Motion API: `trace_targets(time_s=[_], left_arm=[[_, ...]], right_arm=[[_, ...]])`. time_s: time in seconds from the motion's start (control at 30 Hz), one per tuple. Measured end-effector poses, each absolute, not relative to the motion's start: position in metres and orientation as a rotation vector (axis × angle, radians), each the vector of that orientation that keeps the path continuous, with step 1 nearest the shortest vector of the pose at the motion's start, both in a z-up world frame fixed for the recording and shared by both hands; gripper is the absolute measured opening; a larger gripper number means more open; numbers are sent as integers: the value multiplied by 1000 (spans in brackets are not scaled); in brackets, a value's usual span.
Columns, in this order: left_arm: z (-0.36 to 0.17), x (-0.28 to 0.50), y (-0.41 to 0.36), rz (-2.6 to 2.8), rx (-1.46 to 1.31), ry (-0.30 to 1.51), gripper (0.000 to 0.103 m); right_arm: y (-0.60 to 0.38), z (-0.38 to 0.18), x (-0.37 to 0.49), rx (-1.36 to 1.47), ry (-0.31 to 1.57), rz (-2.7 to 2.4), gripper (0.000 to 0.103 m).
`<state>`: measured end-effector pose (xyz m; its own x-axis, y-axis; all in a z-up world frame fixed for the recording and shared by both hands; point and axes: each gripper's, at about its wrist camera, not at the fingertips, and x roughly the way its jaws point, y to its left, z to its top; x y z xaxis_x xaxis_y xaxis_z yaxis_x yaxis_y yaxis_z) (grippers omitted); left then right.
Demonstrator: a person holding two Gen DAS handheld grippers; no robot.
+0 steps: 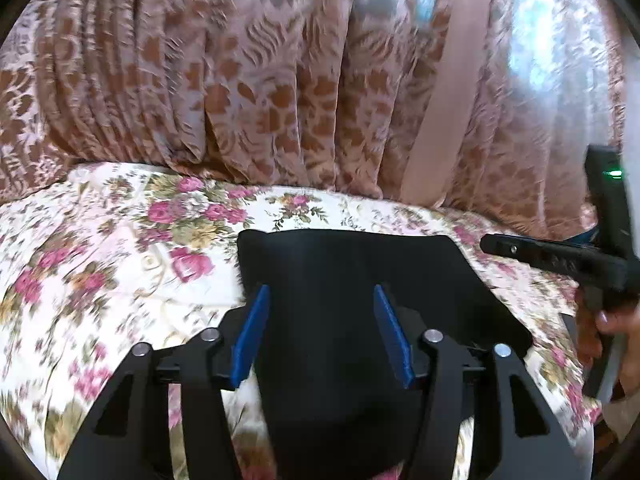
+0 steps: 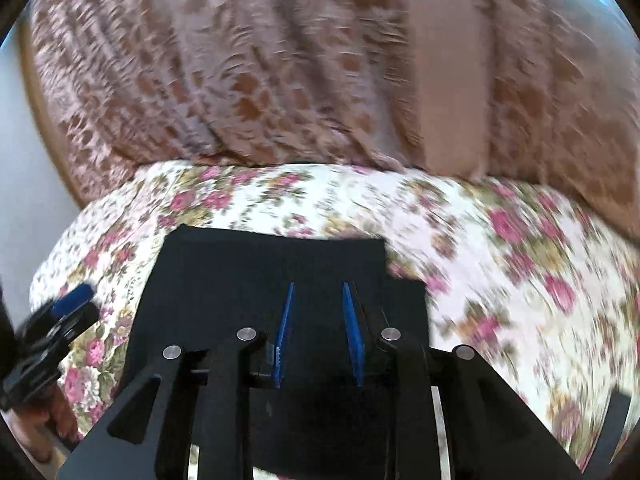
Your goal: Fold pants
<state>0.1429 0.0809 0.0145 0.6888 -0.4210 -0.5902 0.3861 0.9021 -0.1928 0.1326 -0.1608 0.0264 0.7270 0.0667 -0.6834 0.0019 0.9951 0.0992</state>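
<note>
The left tool has its two blue pads standing moderately apart, with nothing pinched between them. Its blue fingers hang above the black pants, and the pads do not press on the cloth; whether the tips brush the fabric cannot be told. No earlier view is available to compare.

The right tool has its blue pads closer together, a narrow gap showing between them. Its fingers also sit over the dark cloth with nothing visibly clamped, so it reads as released rather than gripping.

The pants lie folded into a flat, roughly rectangular black bundle on a bed covered by a floral bedspread, white with pink roses and green leaves. In the left wrist view the bundle lies directly ahead of and beneath the left tool, its far edge straight and its right corner angled toward the lower right. In the right wrist view the pants spread ahead of and under the right tool, reaching further to the left than to the right.

Each tool shows in the other's view: the right one at the right edge, held by a hand, the left one blurred at the lower left. Behind the bed hangs a brown patterned curtain.
</note>
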Motion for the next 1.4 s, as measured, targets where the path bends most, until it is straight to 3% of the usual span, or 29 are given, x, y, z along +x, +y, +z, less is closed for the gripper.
trace_targets(time_s=[0.07, 0.17, 0.4, 0.57, 1.3, 1.4], left_arm=[[10, 167, 63, -425, -6, 722, 33], [2, 195, 45, -415, 36, 774, 24], [-34, 222, 10, -401, 115, 856, 24], [-55, 226, 9, -391, 67, 838, 26], [-55, 215, 10, -359, 86, 768, 27], [-50, 200, 13, -335, 116, 736, 32]], right_arm=[[-150, 22, 153, 80, 784, 61, 23], [-140, 15, 175, 79, 799, 106, 23], [-142, -27, 205, -50, 864, 0, 23], [-163, -57, 204, -13, 813, -18, 23], [-159, -64, 203, -26, 730, -54, 23], [-153, -62, 196, -61, 709, -63, 23]])
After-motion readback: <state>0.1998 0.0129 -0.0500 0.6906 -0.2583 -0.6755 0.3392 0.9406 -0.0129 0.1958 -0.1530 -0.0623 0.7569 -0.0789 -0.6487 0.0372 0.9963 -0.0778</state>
